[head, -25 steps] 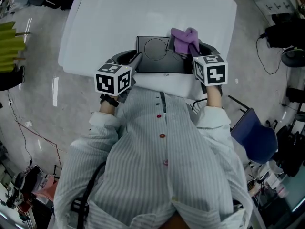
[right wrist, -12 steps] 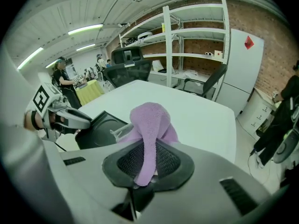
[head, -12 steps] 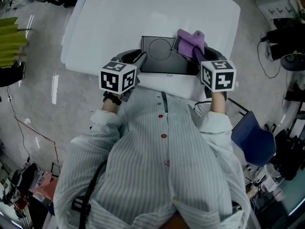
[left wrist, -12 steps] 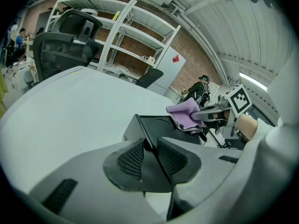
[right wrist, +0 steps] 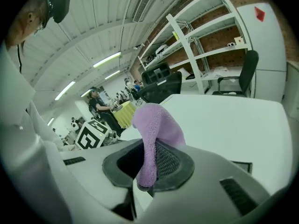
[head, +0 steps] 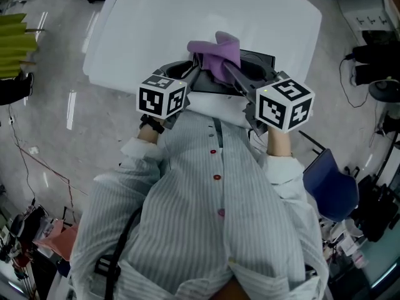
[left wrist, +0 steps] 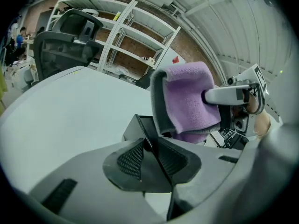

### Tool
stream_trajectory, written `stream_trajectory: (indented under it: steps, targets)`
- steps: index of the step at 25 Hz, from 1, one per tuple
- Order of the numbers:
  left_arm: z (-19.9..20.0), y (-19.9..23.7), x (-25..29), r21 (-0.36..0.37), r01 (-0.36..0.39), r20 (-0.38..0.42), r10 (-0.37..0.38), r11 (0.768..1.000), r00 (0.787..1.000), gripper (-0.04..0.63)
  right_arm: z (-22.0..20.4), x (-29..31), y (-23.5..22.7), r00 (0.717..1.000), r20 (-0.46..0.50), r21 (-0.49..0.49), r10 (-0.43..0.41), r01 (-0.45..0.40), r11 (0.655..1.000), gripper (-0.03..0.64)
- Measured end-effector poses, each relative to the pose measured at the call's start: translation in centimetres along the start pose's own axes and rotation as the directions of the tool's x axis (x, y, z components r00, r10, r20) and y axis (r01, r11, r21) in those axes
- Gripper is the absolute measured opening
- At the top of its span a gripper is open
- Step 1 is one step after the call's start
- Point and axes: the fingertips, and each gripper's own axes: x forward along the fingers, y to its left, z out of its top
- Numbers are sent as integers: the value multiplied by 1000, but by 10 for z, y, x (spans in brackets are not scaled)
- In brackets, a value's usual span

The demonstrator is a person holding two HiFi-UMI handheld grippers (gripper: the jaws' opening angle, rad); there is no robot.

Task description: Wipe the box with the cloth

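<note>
The left gripper [left wrist: 152, 154] is clamped on a thin black wall of the box [left wrist: 139, 130], which sits at the near edge of the white table [head: 187, 11], just in front of the person's striped shirt [head: 206, 217]. The right gripper [right wrist: 147, 168] pinches the purple cloth [right wrist: 155, 120] tight between its pads, and in the head view the cloth [head: 216, 52] is bunched over the left part of the box [head: 257, 61]. The only markings that can be read are the black-and-white square patterns on each gripper's marker cube [head: 284, 102].
</note>
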Motion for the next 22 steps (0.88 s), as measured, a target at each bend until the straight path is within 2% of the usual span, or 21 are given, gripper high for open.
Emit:
stream_trajectory:
  steps: [4,10,16,22]
  targets:
    - [0,0,-1,6,-3,1,3,1000,1000,84,-20,31,4,995,-62,62,74,-70,996,44]
    - [0,1,-3,-2,-4,9,4,1000,1000,84,-63,64,-9,981,-179,160,80,-51,986,44]
    - [-5,-1,0,-2,-2,10,2,1000,1000,84,-73,66,-13,967,-253,74,9,10,997,44]
    - [-3,1,-2,-1,-5,21,5,1000,1000,84,-76,62,-19,965,-261,48,-26,40,998,44]
